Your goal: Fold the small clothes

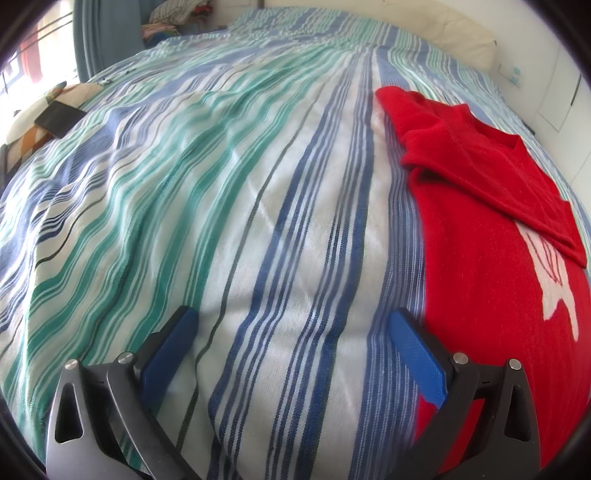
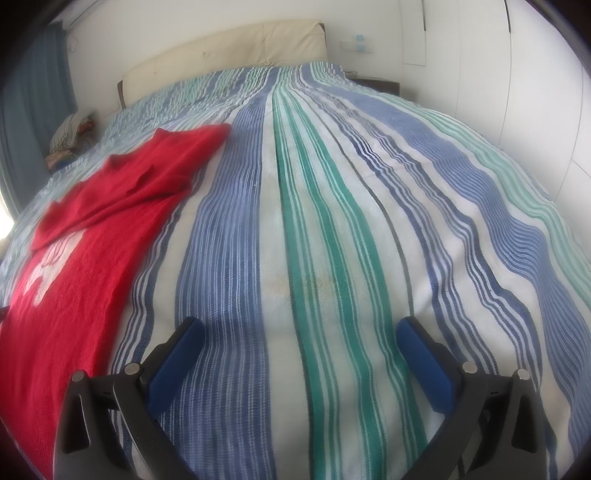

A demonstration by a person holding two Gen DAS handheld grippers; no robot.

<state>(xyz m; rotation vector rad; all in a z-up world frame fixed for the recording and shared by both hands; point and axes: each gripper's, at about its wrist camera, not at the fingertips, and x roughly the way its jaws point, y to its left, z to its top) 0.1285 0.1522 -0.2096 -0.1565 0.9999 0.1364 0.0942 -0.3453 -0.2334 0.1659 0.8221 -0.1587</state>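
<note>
- Left wrist view looks across a bed covered by a striped bedspread (image 1: 258, 221), a woven cotton-like cloth with bands of blue, green and white running away from the camera; its surface is softly rumpled, with shallow creases on the green side.
- At the head of the bed stands a cream padded headboard (image 2: 229, 48), smooth and cushioned, against a white wall with pale cabinet doors (image 2: 535, 92) to one side.
- A blue curtain (image 2: 33, 103) hangs beside the bed, and a heap of mixed clothes (image 1: 177, 14) lies at the far corner near it.
- A flat black rectangular object (image 1: 59, 118) rests on a patterned cushion at the edge of the left view; what it is cannot be told.
- The red sweater (image 1: 491, 229) lies flat on the bedspread, a fine knit with a white motif on the chest; a sleeve is folded across the body, partly covering the motif.
- The left gripper (image 1: 291, 317) has its blue-padded fingers spread wide and holds nothing, hovering over bare bedspread with the sweater's edge just beside its right finger.
- The right gripper (image 2: 297, 326) is likewise spread wide and empty, over the blue and green stripes, with the sweater (image 2: 74, 258) off to its left.
</note>
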